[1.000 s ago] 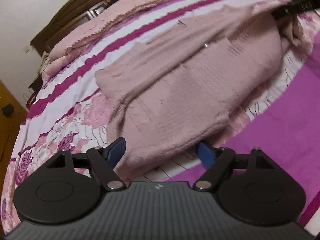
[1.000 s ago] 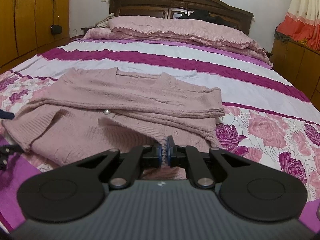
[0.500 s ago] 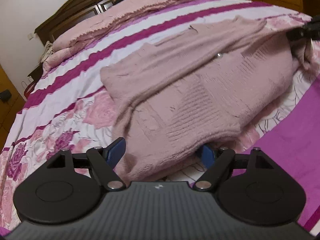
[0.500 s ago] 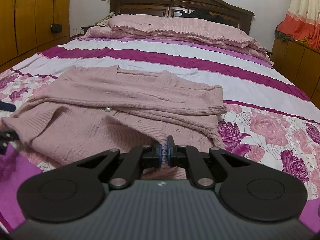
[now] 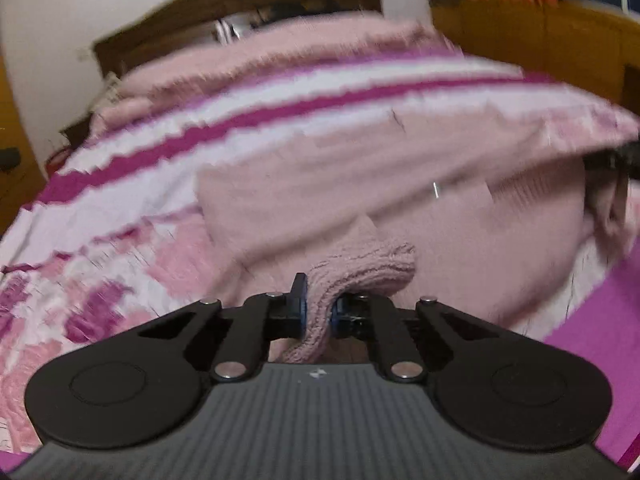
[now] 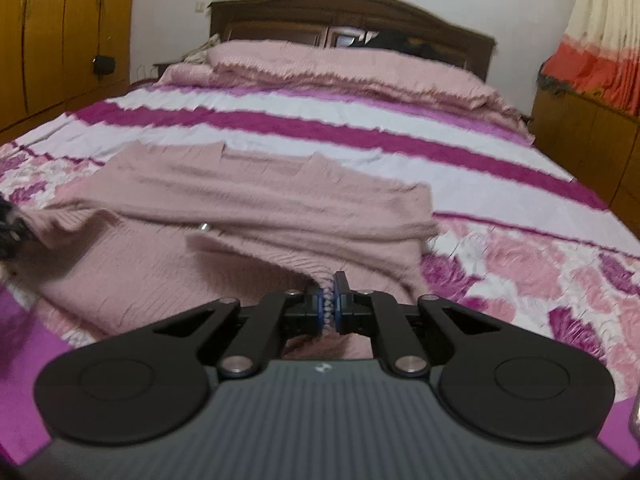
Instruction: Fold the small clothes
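A dusty pink knitted sweater lies spread across the striped bedspread, its sleeves folded over the body. In the left wrist view my left gripper is shut on a bunched corner of the sweater at its hem, the knit pinched between the blue pads. My right gripper is shut on the other hem corner, a thin ridge of knit clamped between its pads. The left gripper's tip shows blurred at the left edge of the right wrist view, lifting that side of the hem. A small silver button sits mid-sweater.
The bedspread has magenta and white stripes and pink roses. A pink blanket covers the pillows below a dark wooden headboard. Wooden wardrobes stand left; a low cabinet and an orange curtain are on the right.
My left gripper has gone from open around the hem corner to shut on it and has lifted and rolled. The right gripper keeps its grip in place.
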A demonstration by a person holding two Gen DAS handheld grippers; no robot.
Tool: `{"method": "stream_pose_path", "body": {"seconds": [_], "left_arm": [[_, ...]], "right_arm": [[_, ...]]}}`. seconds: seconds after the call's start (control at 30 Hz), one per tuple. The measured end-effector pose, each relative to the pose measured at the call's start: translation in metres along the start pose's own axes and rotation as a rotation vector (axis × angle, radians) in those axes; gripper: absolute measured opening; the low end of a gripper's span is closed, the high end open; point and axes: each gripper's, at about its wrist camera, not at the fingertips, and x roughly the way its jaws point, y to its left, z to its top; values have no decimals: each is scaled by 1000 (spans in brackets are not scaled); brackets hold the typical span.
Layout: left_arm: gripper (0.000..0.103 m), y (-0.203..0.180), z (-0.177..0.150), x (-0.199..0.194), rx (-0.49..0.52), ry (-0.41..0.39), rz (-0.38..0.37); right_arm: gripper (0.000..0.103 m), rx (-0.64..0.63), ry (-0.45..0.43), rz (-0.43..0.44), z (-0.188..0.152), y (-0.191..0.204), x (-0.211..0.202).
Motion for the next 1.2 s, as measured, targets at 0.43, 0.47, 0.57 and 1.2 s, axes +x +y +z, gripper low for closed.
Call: {"method": "stream_pose_path", "body": {"seconds": [0.43,0.47,0.57,1.2], "left_arm": [[9,38,93,-9,-104,-283,149],[9,41,101,-3,-109,-301,163],[9,48,123,19,-122,-327,192],[10,96,112,251,-171,53,265]], "right_arm": [[8,-167,-225,-100,81,-1,21],[8,-181,-240,-109,88,0,28],[7,-215,-277,-136,108,0,50],[9,-227,36,-151,91,12,241]]}}
